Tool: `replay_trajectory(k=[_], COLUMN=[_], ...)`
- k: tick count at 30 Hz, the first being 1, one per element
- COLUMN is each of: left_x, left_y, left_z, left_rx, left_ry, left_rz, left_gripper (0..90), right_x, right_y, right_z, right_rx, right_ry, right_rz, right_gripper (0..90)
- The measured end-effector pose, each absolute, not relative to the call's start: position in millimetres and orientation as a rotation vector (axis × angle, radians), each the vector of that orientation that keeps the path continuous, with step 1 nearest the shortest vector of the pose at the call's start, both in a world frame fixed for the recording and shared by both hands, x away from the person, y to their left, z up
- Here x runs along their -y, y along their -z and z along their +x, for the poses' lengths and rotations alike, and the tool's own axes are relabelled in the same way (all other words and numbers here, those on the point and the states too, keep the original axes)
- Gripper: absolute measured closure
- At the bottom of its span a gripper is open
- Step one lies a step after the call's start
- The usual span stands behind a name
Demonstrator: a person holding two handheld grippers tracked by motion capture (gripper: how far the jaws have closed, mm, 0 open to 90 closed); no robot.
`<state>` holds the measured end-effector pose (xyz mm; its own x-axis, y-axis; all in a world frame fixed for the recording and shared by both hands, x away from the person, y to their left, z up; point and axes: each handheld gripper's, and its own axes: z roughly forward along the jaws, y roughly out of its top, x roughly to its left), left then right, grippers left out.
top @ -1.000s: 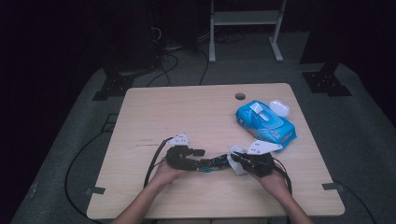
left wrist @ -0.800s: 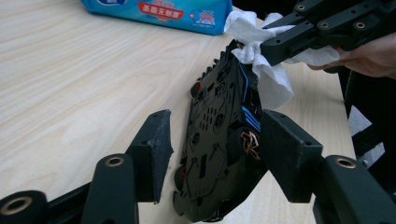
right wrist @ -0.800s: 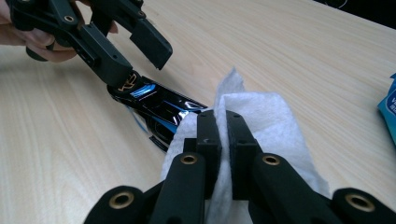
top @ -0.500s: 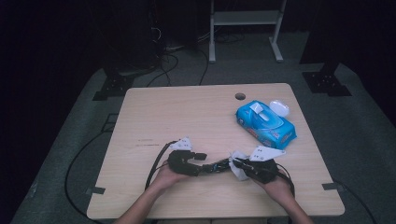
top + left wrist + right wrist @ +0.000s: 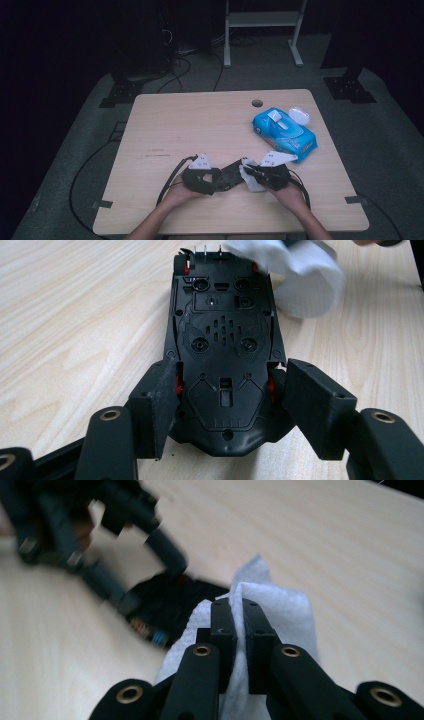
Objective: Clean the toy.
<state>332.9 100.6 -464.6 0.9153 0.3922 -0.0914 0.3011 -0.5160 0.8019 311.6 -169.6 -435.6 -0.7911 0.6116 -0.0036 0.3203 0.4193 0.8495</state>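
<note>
Black plastic part (image 5: 225, 360): laid flat on the wooden table (image 5: 200, 125) near its front edge, underside up with screw holes and vents showing; placed between the two grippers.
Hidden or unclear: the far end of the black plastic part is covered by the white wipe (image 5: 305, 280) in the left gripper view; in the right gripper view that part (image 5: 165, 612) is blurred and partly masked by the wipe (image 5: 280, 610), and the other gripper beyond it is smeared. In the high view the part (image 5: 231, 172) is small and dark, so its shape is hard to make out.
Left gripper (image 5: 225, 390): jaws set on either side of the near end of the black plastic part; they have just been opening, the left pad close against the edge, the right pad slightly apart, so the part is no longer pinched.
Right gripper (image 5: 239, 630): clenched on a fold of the white wipe, which is pressed between the pads and hangs over the part's end.
Blue wipe pack (image 5: 284, 131): lying toward the table's right side, well apart from the grippers, with a white lid (image 5: 299, 115) just behind it.
</note>
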Motion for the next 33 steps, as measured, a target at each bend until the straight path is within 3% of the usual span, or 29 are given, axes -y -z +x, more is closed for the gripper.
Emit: replay_trajectory(k=[9,18,24,28,33], left_x=[-102.2,-89.3,-82.8,-84.1,-83.4], left_y=[463.5,469.8,477.0,478.6,478.4], left_z=[328.9,319.2,321.9,323.3,322.9], left_rx=[-0.480,-0.438,-0.457,-0.447,-0.443], left_ry=[-0.187,-0.224,-0.291,-0.287,-0.292], left_rz=[2.138,2.181,2.246,2.252,2.256], left_gripper=[21.3,14.1,14.1,23.5,23.8], right_x=[165.8,169.2,169.6,165.8,131.1], right_y=[455.1,457.1,457.8,457.2,458.3], right_z=[324.6,317.9,316.8,315.7,308.1], right_rx=[-2.417,-2.408,-2.402,-2.399,-2.486], right_ry=[-1.235,-1.265,-1.276,-1.268,-1.312], right_rz=[0.873,0.895,0.905,0.905,0.793], right_gripper=[85.2,85.2,85.2,85.2,85.2])
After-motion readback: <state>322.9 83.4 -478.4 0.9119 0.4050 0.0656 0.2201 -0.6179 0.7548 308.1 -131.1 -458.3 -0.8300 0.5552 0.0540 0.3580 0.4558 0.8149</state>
